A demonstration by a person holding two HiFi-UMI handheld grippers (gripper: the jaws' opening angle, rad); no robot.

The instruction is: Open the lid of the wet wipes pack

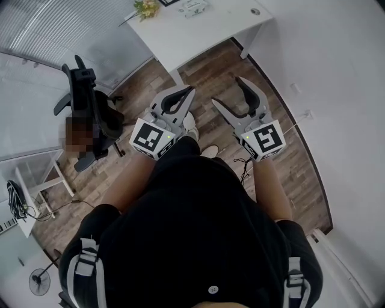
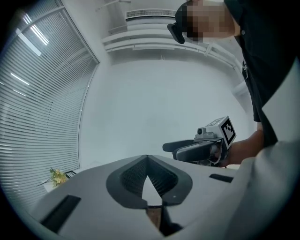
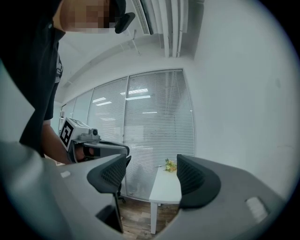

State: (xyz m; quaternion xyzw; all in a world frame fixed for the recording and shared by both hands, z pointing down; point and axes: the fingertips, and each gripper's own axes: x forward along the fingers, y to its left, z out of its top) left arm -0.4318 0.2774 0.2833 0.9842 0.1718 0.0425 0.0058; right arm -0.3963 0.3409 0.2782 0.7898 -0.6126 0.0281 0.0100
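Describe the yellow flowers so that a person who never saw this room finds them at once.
Find the white desk standing on the wooden floor. At its end near the window blinds sit the yellow flowers. They are small and leafy, and nothing else on the desk is yellow.

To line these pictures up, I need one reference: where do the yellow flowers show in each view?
Head view: yellow flowers at the top edge, left of centre.
Left gripper view: lower left, small.
Right gripper view: just below centre.
Shared landmark: the white desk they stand on.
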